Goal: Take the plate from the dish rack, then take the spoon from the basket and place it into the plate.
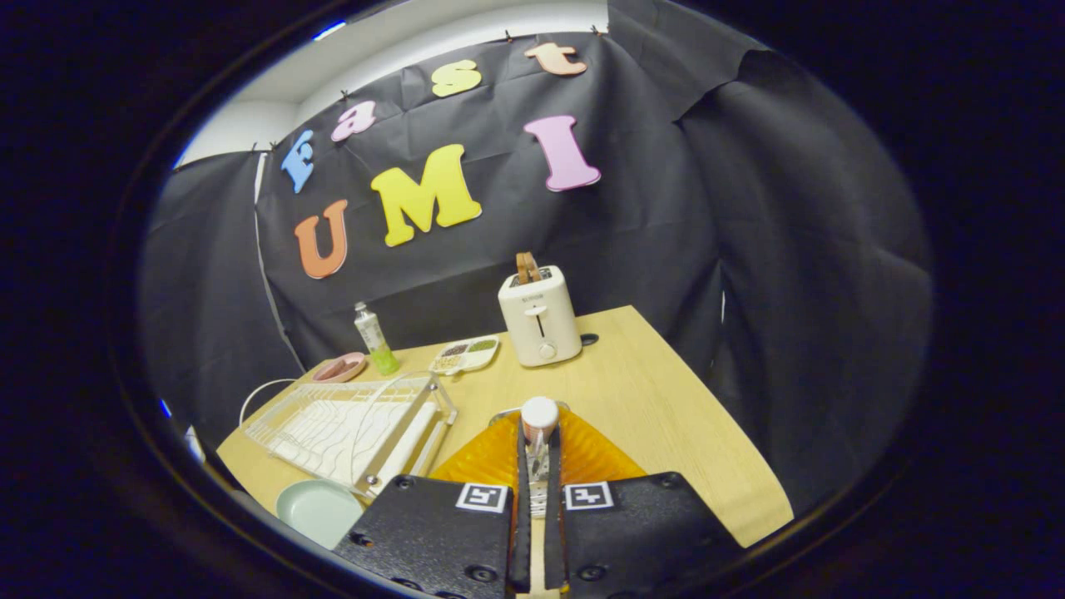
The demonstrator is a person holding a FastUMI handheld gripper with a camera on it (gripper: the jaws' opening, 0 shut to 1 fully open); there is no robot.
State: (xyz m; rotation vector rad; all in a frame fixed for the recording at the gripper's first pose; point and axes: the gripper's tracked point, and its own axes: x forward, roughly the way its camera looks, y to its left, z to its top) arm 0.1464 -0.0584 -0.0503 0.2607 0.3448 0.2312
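My gripper (539,441) is shut on the spoon (539,414), whose white rounded end sticks up past the fingertips and whose metal part runs down between the fingers. Right under and behind the fingers lies the orange ribbed basket (595,453). The pale green plate (320,509) lies flat on the table beside the near corner of the dish rack, apart from the fingers. The white wire dish rack (349,428) stands beside the basket with nothing in it.
Beyond the basket a white toaster (539,316) with a slice of bread stands near the table's far edge. Next to it are a divided snack tray (466,353), a green bottle (374,337) and a pink dish (339,367). The wooden table (666,399) ends close on the toaster's side.
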